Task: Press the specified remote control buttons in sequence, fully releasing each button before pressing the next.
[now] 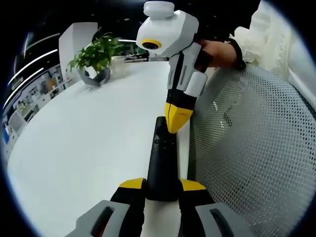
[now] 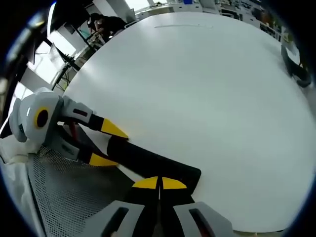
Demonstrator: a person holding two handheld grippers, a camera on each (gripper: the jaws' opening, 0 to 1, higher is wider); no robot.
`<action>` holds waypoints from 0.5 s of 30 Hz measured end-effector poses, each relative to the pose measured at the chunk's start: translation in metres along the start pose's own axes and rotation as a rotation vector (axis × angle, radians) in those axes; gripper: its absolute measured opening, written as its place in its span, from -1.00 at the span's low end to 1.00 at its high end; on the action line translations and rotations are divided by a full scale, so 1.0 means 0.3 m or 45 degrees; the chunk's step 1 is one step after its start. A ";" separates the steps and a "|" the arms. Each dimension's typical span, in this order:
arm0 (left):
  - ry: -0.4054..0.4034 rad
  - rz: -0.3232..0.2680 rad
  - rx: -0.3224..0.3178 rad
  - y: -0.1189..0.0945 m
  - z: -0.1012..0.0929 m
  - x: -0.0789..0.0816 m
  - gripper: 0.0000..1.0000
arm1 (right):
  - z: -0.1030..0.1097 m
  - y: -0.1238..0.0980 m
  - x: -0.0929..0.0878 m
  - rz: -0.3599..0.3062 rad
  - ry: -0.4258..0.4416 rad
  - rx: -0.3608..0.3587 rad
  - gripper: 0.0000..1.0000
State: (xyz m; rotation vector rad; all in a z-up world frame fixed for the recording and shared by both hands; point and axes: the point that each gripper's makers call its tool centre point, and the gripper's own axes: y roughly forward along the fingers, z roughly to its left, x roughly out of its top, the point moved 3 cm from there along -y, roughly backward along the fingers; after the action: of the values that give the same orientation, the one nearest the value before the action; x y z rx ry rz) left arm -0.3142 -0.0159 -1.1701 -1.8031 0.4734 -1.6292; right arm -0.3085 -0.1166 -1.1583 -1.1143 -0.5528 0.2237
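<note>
Remote (image 1: 160,163) clenched in left tongs (image 1: 162,186), under closed right tongs (image 1: 177,121).

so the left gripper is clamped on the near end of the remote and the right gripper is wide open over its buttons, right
Not quite. The right gripper is shut, its yellow tips together, on the remote, as the left gripper view shows. The rest holds: the left gripper clamps the remote's near end.

White-bodied gripper (image 1: 177,121), yellow-tipped black fingers (image 1: 174,117), grey bases, yellow lens ring, cream sleeve (image 1: 261,29), dark wristband (image 1: 239,49)
</note>
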 end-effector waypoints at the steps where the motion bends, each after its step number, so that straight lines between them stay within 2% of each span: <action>1: -0.002 -0.002 0.001 0.000 0.000 0.000 -0.49 | 0.000 0.000 -0.001 -0.004 -0.010 -0.003 -1.00; 9: -0.002 -0.009 0.003 0.001 -0.001 0.003 -0.49 | 0.005 0.001 -0.004 -0.024 -0.096 -0.033 -1.00; 13: 0.006 -0.003 0.001 0.002 -0.001 0.004 -0.49 | 0.009 0.002 -0.001 -0.009 -0.230 -0.070 -1.00; 15: 0.009 0.001 -0.001 0.003 -0.001 0.004 -0.49 | 0.012 0.004 -0.001 -0.016 -0.245 -0.076 -1.00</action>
State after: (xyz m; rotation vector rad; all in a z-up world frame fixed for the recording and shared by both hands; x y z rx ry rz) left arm -0.3141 -0.0173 -1.1698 -1.7978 0.4785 -1.6357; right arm -0.3105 -0.1133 -1.1583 -1.1536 -0.7410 0.3074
